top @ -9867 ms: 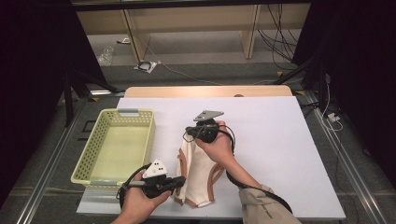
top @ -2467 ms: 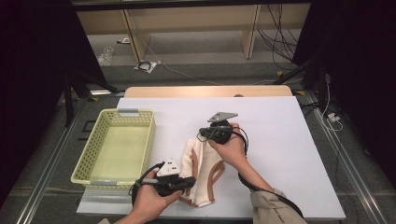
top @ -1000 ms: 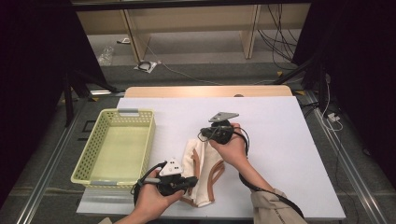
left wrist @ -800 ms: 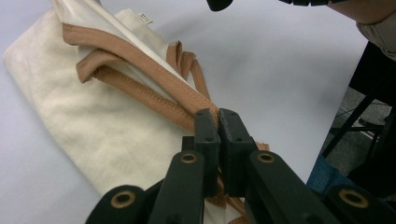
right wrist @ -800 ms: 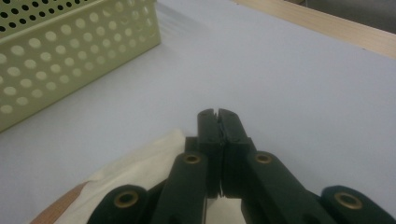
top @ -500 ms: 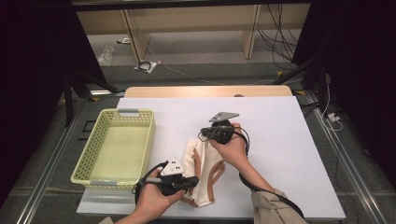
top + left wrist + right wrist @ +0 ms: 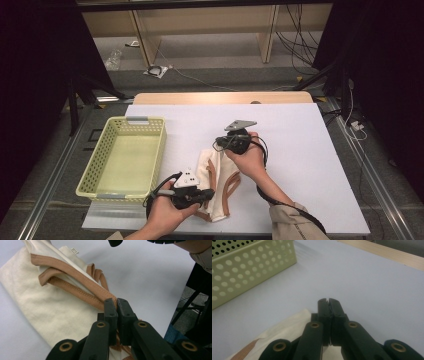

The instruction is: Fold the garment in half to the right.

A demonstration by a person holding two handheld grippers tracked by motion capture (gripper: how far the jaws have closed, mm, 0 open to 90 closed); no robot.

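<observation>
On white table [image 7: 310, 150], beside one yellow basket [image 7: 125, 157], one cream tote bag [image 7: 217, 187] with tan straps, folded narrower than ten seconds ago; likely mid-fold. Two grippers: left gripper [image 7: 117, 305] clenched on a strap [image 7: 75, 287], right gripper [image 7: 328, 305] clamped at bag's far edge, shifted slightly rightward.

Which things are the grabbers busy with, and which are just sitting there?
In use:
- cream cloth bag with brown straps
- left gripper, fingers shut on a strap
- right gripper, fingers shut at the bag's far end

Just sitting there:
- yellow basket, empty, left of the bag
- cables on the floor beyond the table
</observation>
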